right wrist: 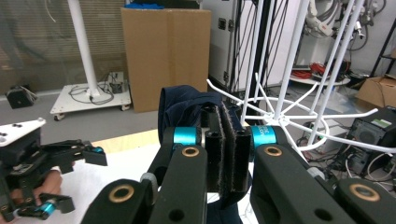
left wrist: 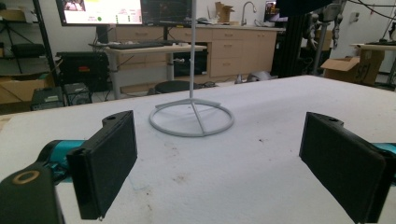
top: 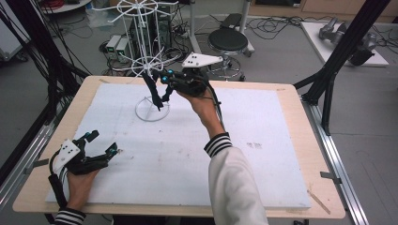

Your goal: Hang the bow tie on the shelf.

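A white wire rack (top: 151, 70) stands on a ring base (left wrist: 191, 119) at the far left-centre of the white board (top: 263, 140). My right gripper (top: 162, 80) is held up beside the rack's lower spokes (right wrist: 299, 116). Its jaws are shut on a dark navy cloth (right wrist: 182, 105), which hangs down in a strip (top: 157, 96) toward the base ring. My left gripper (top: 104, 143) rests low on the board at the near left, held by a hand in a striped cuff. Its jaws (left wrist: 219, 158) stand wide open with nothing between them, pointing at the rack's base.
A wooden table (top: 312, 140) carries the white board. Black frame posts (top: 345, 47) rise at the right edge and dark cables at the left. Behind the table are a round stool (top: 227, 41) and floor clutter. A cardboard box (right wrist: 163, 56) stands beyond the rack.
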`<state>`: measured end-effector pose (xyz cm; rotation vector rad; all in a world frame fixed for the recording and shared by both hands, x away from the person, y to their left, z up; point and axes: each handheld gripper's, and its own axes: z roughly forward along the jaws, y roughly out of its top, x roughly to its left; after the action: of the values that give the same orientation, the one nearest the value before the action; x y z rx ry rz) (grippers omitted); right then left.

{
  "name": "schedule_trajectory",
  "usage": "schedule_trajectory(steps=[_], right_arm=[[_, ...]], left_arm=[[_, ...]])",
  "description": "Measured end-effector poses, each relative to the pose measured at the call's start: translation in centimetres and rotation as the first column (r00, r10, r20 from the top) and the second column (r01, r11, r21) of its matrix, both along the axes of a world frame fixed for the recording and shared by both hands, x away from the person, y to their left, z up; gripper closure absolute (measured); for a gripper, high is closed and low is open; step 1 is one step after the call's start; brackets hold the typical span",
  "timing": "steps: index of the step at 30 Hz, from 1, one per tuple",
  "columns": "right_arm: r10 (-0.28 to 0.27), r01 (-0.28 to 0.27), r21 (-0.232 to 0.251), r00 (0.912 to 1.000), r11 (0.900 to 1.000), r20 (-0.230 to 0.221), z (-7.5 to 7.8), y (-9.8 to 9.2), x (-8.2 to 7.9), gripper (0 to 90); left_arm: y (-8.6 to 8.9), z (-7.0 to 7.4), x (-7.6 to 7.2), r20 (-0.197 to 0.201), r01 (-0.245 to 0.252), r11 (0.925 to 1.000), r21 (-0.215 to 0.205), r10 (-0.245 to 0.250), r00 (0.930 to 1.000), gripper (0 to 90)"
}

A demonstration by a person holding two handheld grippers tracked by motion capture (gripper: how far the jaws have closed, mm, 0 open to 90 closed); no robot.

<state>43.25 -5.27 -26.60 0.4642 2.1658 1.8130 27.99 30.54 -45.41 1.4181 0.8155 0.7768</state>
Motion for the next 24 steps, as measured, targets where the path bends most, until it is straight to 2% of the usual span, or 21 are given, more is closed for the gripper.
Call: schedule_trajectory(steps=[5, 17, 24], right_arm=[[-0.011, 0.011, -0.014, 0.9999, 1.0, 0.006, 0.2, 1.0, 0.4, 88.1], [-0.085, 0.084, -0.049, 0.9963, 0.995, -0.014, -0.4, 1.8, 1.8, 88.1], [-0.103, 0.1, -0.112, 0.9945, 0.989, -0.021, -0.6, 2.2, 2.2, 88.0]], left_arm=[[0.0, 0.0, 0.0, 0.001, 0.0, 1.0, -0.005, 0.0, 1.0, 11.6], [0.1, 0.0, 0.0, -0.001, 0.001, 1.0, -0.008, -0.001, 1.0, 11.6], [0.1, 0.0, 0.0, -0.002, 0.001, 0.9999, -0.012, -0.001, 1.0, 11.6]])
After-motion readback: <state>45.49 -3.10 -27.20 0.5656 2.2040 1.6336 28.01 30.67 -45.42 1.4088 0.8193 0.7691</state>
